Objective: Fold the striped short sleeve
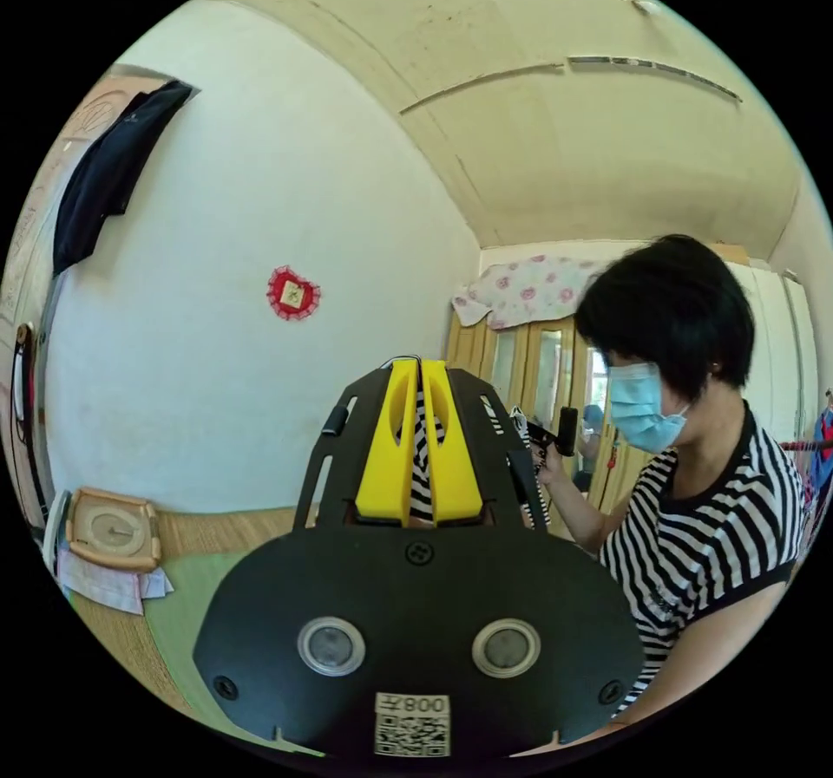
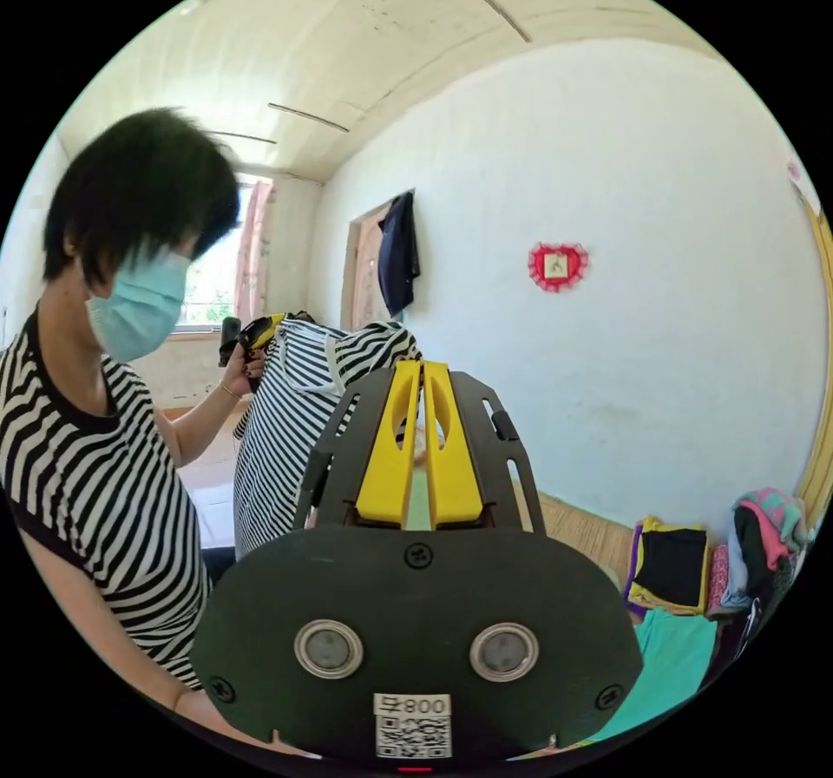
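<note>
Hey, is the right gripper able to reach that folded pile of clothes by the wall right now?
Probably not yet. The right gripper looks shut on the striped shirt, held up in the air with the left gripper. The pile of clothes lies apart, low by the wall.

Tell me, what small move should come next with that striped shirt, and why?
Probably lower it flat. The left gripper is shut on the striped shirt, and the right gripper seems to pinch an edge too; the shirt hangs in the air, so no fold can start.
</note>
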`<action>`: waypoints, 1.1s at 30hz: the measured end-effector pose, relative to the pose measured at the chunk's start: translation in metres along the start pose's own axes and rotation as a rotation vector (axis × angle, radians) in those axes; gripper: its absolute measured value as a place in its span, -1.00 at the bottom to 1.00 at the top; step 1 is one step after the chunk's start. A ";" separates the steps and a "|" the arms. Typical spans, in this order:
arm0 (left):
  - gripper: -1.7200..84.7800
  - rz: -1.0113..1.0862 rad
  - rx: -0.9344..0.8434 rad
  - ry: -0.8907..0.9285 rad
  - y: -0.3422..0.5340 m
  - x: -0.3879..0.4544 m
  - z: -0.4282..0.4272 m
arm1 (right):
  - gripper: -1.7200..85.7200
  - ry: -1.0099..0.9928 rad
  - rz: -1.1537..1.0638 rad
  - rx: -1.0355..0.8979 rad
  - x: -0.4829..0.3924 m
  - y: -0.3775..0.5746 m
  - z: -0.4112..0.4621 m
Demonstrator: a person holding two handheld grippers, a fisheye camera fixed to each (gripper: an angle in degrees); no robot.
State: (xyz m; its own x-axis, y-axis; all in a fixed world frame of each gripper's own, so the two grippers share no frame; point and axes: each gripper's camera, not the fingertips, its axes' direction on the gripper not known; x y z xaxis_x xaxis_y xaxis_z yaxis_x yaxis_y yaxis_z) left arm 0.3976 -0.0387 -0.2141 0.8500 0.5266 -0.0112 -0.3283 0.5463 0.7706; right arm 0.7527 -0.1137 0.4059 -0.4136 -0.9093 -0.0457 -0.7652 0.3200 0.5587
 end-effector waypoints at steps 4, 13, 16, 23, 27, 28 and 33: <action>-0.94 -0.188 -0.107 -0.060 0.010 -0.114 0.088 | -0.95 -0.025 0.138 -0.131 0.116 -0.005 0.123; -0.84 -0.673 -0.497 -0.287 0.137 -0.358 0.264 | -0.94 0.093 0.598 -0.673 0.363 0.116 0.426; -0.80 -0.765 -0.586 -0.341 0.183 -0.395 0.279 | -0.92 0.111 0.714 -0.787 0.396 0.175 0.466; -0.77 -0.855 -0.626 -0.364 0.232 -0.405 0.245 | -0.82 -0.005 0.618 -0.923 0.332 0.233 0.502; -0.76 -0.868 -0.701 -0.505 0.236 -0.396 0.228 | -0.80 0.008 0.569 -0.997 0.304 0.234 0.528; -0.75 -0.891 -0.700 -0.522 0.237 -0.397 0.227 | -0.80 0.039 0.556 -1.026 0.297 0.234 0.538; -0.76 -0.925 -0.753 -0.603 0.238 -0.409 0.250 | -0.80 0.110 0.517 -1.127 0.280 0.234 0.572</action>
State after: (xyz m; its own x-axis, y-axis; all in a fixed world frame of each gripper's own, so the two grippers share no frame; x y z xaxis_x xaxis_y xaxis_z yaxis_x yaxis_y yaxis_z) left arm 0.0741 -0.2868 0.1334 0.8658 -0.4909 0.0968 0.4832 0.8706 0.0929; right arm 0.1754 -0.1408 0.0502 -0.4555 -0.7793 0.4305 0.3468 0.2900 0.8920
